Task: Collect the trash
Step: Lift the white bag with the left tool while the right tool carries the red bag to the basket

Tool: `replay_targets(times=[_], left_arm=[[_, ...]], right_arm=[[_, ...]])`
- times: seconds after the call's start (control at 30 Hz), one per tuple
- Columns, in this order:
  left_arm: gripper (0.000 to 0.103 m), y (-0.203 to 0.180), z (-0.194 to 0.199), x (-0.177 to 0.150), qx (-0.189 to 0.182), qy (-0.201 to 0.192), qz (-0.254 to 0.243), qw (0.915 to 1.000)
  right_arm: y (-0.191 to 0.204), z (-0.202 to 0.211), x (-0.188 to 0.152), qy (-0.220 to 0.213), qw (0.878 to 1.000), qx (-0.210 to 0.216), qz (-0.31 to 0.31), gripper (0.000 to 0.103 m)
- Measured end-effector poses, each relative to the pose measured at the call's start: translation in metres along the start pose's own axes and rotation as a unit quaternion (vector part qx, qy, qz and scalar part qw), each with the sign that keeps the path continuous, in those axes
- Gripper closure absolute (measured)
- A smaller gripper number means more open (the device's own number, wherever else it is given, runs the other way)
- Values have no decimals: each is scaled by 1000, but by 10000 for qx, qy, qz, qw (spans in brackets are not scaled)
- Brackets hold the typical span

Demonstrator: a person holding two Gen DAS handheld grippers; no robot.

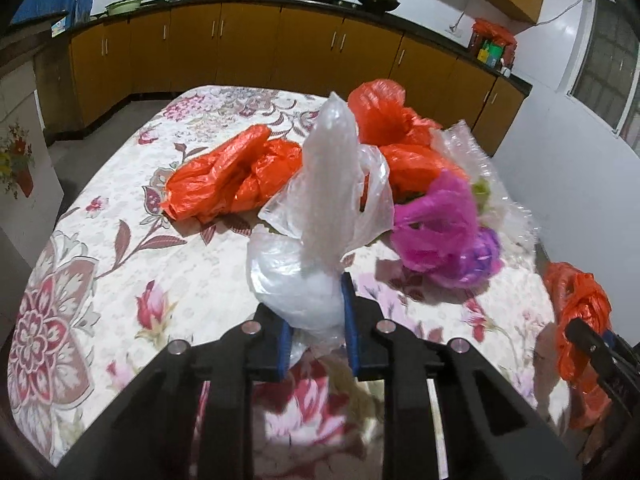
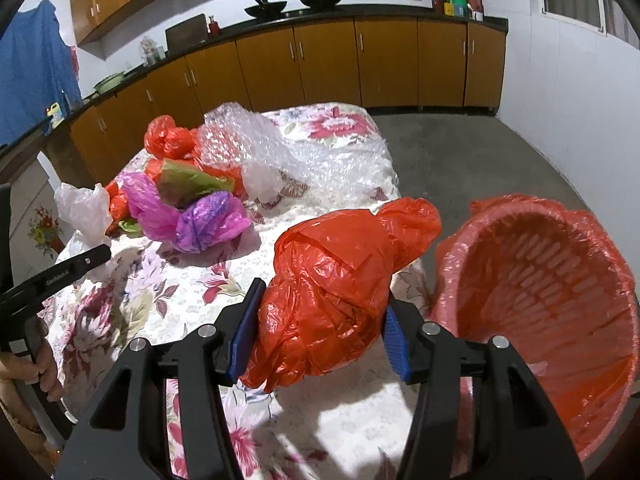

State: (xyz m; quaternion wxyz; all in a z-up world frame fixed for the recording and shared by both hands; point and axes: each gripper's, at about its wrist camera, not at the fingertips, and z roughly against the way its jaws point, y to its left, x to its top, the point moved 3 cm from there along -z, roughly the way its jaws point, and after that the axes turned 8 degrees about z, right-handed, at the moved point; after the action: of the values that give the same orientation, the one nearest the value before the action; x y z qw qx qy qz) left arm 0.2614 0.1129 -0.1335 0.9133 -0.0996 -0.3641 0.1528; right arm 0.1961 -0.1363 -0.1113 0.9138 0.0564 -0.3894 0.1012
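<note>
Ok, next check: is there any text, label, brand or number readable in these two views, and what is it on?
None can be read.
Small white lettering on the left gripper arm, right wrist view: too blurred.
Coloured packages on the counter: print too small.
Plastic bags, the lined basket and the tablecloth: no lettering visible.

Your right gripper (image 2: pixel 320 320) clamps a crumpled red bag (image 2: pixel 332 284) between its fingers (image 2: pixel 244 328); the red-lined basket (image 2: pixel 560 292) sits just right of them, purple bags (image 2: pixel 192 216) beyond-left.

wrist views angled down, sharing floral table (image 1: pixel 120 280)
</note>
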Motion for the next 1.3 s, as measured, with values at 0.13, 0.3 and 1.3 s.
replay_targets(times=[0.13,0.3,1.3], left_arm=[[81,-13,24,-2,-149,-145,-114,9997],[81,-32,47,-1,-392,-275,-248,9985],[81,-204,68,-59,-1775,272,-1499,9723]], right_arm=[[-6,15,1,-123,9999,-48,-14,48],[-18,37,1,-298,9994,-181,-51,48],[-123,104,-24,-643,9891,-1001,-866,48]])
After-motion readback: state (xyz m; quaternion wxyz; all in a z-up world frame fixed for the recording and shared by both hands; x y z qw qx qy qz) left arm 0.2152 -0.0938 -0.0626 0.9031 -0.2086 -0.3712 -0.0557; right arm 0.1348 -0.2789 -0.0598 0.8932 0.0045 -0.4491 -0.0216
